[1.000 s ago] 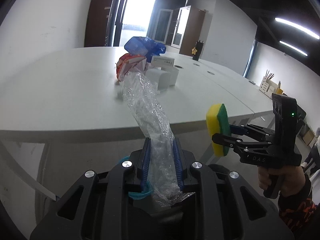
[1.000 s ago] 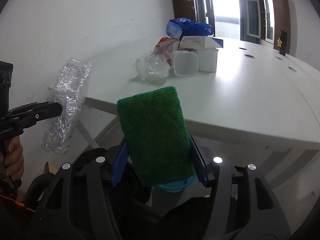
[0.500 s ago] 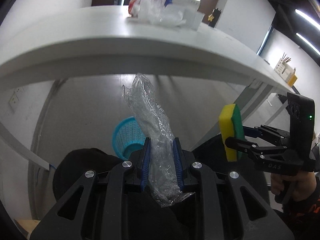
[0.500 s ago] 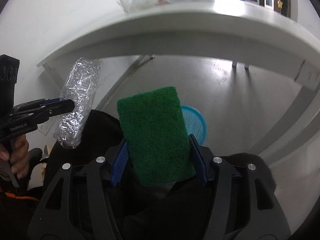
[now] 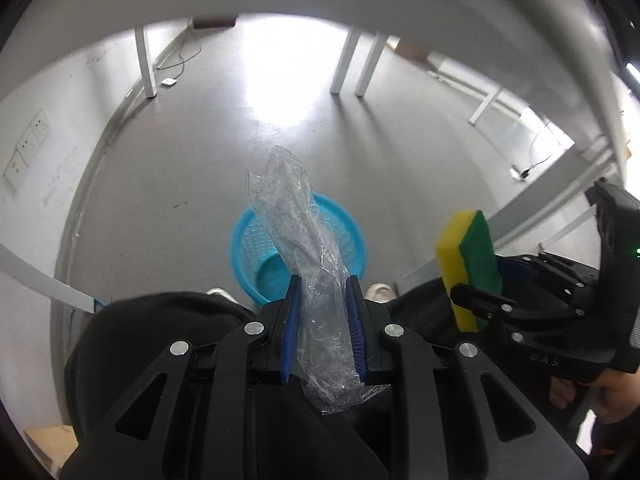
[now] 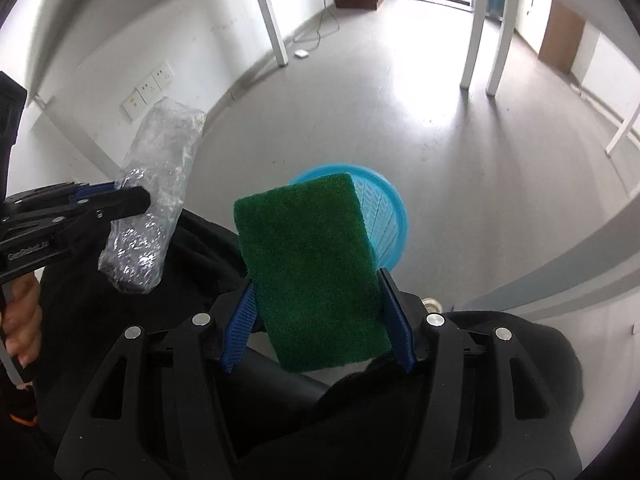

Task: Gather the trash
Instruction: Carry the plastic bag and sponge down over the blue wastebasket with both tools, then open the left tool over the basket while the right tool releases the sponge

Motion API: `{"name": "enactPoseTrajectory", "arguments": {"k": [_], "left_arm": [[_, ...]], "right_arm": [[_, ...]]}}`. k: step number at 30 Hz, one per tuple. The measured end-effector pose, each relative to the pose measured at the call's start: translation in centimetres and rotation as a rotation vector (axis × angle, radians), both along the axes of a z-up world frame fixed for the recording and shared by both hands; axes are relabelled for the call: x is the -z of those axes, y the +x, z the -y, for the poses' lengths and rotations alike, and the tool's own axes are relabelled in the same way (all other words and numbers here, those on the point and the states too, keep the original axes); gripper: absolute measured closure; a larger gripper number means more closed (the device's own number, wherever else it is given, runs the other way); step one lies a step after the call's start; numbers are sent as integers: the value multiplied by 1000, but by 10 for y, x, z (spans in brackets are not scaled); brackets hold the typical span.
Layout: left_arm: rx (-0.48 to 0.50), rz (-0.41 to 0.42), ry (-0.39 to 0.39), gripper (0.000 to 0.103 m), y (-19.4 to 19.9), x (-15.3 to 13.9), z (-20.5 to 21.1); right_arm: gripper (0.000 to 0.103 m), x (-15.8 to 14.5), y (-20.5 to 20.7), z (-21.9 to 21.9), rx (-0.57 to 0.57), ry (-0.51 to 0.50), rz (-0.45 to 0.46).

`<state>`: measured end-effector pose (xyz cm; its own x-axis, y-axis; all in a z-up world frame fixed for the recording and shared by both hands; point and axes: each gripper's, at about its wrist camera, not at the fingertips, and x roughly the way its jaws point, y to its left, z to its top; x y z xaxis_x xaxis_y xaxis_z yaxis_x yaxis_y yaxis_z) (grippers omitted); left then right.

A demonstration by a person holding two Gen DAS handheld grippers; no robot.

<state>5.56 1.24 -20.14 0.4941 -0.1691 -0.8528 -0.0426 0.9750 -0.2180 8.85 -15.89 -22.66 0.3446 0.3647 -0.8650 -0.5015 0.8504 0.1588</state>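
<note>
Plastic wrap [image 5: 308, 280], sponge [image 6: 312, 272]; "DAS" tongs [image 5: 470, 298]

Two wrist cameras, both tilted steeply down at the floor beneath the counter.

The left view looks along its fingers [image 5: 296, 312], close on the wrap [image 5: 304, 240], with the bin [image 5: 248, 240] at center and the other gripper at 3 o'clock. The right view looks past its sponge [image 6: 312, 272]; the bin [image 6: 388, 216] is central and the left gripper is at 9 o'clock. Both views share the bin, the floor and the counter legs.
</note>
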Motion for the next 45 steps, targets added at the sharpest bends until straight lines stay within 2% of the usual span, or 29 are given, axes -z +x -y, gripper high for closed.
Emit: {"name": "enactPoseTrajectory", "arguments": {"k": [3, 6, 14, 26, 31, 37, 40, 41, 42, 43, 45], "left_arm": [[2, -37, -8, 82, 19, 11, -2], [11, -42, 33, 82, 34, 23, -4], [-11, -151, -27, 82, 76, 53, -20], [-33, -282, -37, 81, 119, 101, -23], [-42, -302, -19, 81, 134, 113, -26], [-19, -319, 3, 81, 133, 116, -22], [-21, -319, 1, 75, 134, 116, -24], [-26, -314, -3, 69, 135, 115, -26], [-32, -309, -7, 61, 139, 115, -28], [-40, -300, -11, 59, 139, 113, -29], [-53, -292, -11, 59, 138, 112, -31]], "right_arm": [[48, 9, 18, -6, 1, -8, -41], [48, 24, 33, -13, 5, -8, -81], [48, 78, 72, -20, 57, -16, -184], [48, 144, 135, -36, 135, -7, -340], [48, 159, 150, -43, 140, -27, -376], [48, 168, 157, -43, 159, -5, -405], [46, 172, 160, -43, 165, 3, -414], [45, 173, 161, -42, 171, 6, -417], [36, 174, 162, -41, 180, 9, -417], [32, 175, 163, -39, 188, 16, -417], [30, 173, 163, -37, 194, 30, -417]]}}
